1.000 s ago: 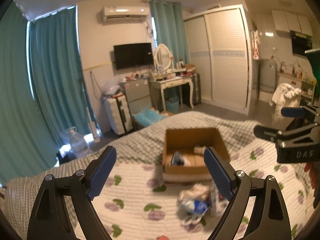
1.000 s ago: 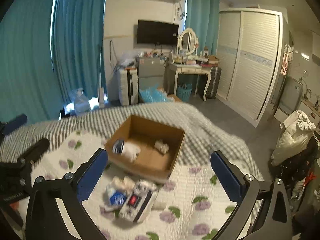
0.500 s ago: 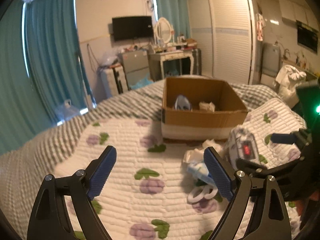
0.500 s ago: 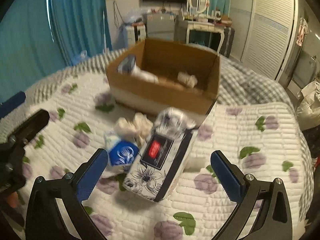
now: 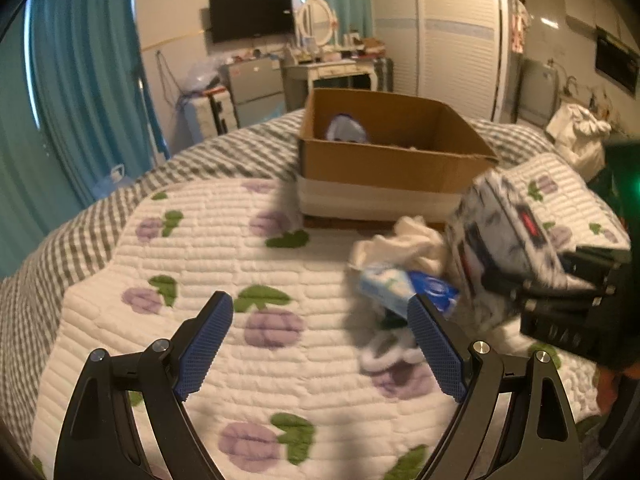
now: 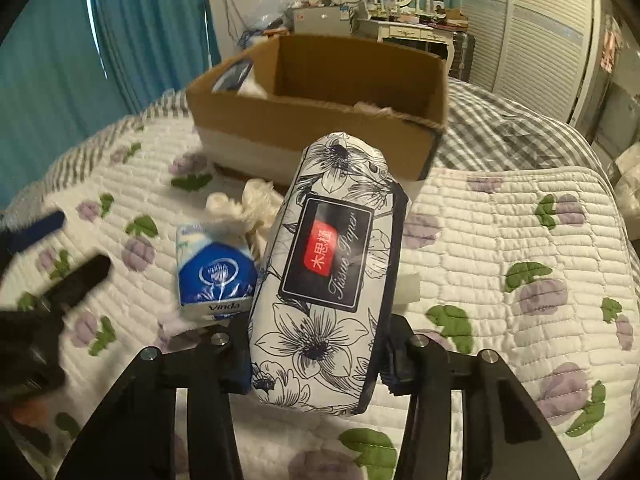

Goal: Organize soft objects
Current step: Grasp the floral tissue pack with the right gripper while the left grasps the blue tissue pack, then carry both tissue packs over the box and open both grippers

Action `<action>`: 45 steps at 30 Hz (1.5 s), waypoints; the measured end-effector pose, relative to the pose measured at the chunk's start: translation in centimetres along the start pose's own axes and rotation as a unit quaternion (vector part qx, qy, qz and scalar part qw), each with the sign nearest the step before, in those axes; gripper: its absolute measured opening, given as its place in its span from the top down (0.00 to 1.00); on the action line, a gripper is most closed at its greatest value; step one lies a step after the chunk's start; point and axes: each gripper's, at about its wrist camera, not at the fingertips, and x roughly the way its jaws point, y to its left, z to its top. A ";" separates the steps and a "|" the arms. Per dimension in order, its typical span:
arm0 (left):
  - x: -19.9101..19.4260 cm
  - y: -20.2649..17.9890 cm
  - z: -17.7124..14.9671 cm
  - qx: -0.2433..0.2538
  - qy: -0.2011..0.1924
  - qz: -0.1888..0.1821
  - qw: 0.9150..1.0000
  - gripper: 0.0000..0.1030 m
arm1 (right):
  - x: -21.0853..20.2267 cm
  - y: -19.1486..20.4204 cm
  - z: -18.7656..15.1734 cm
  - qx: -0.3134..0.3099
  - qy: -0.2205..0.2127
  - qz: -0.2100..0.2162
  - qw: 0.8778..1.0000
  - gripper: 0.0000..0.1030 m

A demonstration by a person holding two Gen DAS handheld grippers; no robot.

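My right gripper (image 6: 316, 364) is shut on a floral black-and-white tissue pack (image 6: 332, 272), holding it tilted above the quilt; the pack also shows in the left wrist view (image 5: 504, 236). A small blue Vinda tissue pack (image 6: 214, 272) and a crumpled white cloth (image 6: 248, 204) lie beside it, also seen in the left wrist view as the blue pack (image 5: 404, 284) and the cloth (image 5: 404, 240). A cardboard box (image 6: 320, 120) with soft items inside stands behind them. My left gripper (image 5: 320, 344) is open and empty, low over the quilt, left of the blue pack.
The bed has a white quilt (image 5: 200, 248) with purple flowers over a grey checked blanket (image 5: 80, 236). A white looped item (image 5: 384, 356) lies near my left gripper's right finger. Curtains, a dresser and a wardrobe stand beyond the bed.
My right gripper has closed on the floral tissue pack and raised it. Both grippers have moved lower and closer to the pile of items.
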 end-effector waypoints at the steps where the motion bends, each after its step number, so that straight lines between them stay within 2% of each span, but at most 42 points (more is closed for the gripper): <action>1: -0.1 -0.6 -0.1 0.003 0.003 -0.003 1.000 0.12 | -0.5 -0.3 0.1 0.001 -0.005 0.000 1.000 0.57; 6: 0.7 -4.0 -0.4 0.015 0.027 -0.011 0.999 0.13 | -3.1 -1.3 0.9 -0.030 -0.035 -0.016 0.999 0.57; 11: 3.2 -6.3 -0.5 0.022 0.049 -0.013 0.998 0.14 | -3.6 -2.6 1.6 -0.052 -0.044 -0.049 0.996 0.57; 17: 6.4 -7.8 -0.2 0.044 0.068 -0.001 0.997 0.14 | -2.4 -4.3 1.7 -0.035 -0.038 -0.049 0.997 0.57; 20: 7.5 -8.2 0.0 0.054 0.067 0.020 0.996 0.14 | -1.7 -4.7 1.7 -0.032 -0.033 -0.045 0.998 0.57; 24: 7.9 -7.8 0.1 0.051 0.061 0.014 0.997 0.15 | -1.3 -5.1 1.7 -0.026 -0.026 -0.038 0.999 0.57; 25: 7.8 -7.7 0.0 0.052 0.060 0.011 0.997 0.16 | -1.3 -5.1 1.6 -0.026 -0.026 -0.038 0.999 0.57; 26: 7.7 -7.7 0.0 0.054 0.057 0.011 0.997 0.23 | -1.3 -5.1 1.6 -0.025 -0.026 -0.038 0.999 0.57; 30: 6.8 -7.6 0.0 0.067 0.047 -0.004 0.997 0.29 | -1.3 -5.1 1.5 -0.026 -0.028 -0.042 0.998 0.57; 37: 3.5 -6.9 0.0 0.060 0.029 -0.014 0.998 0.30 | -3.0 -4.5 1.1 -0.022 -0.040 -0.048 0.998 0.57; 45: -2.3 -5.3 2.0 0.034 -0.021 -0.037 0.998 0.30 | -8.1 -2.5 1.4 -0.032 -0.071 -0.047 0.996 0.57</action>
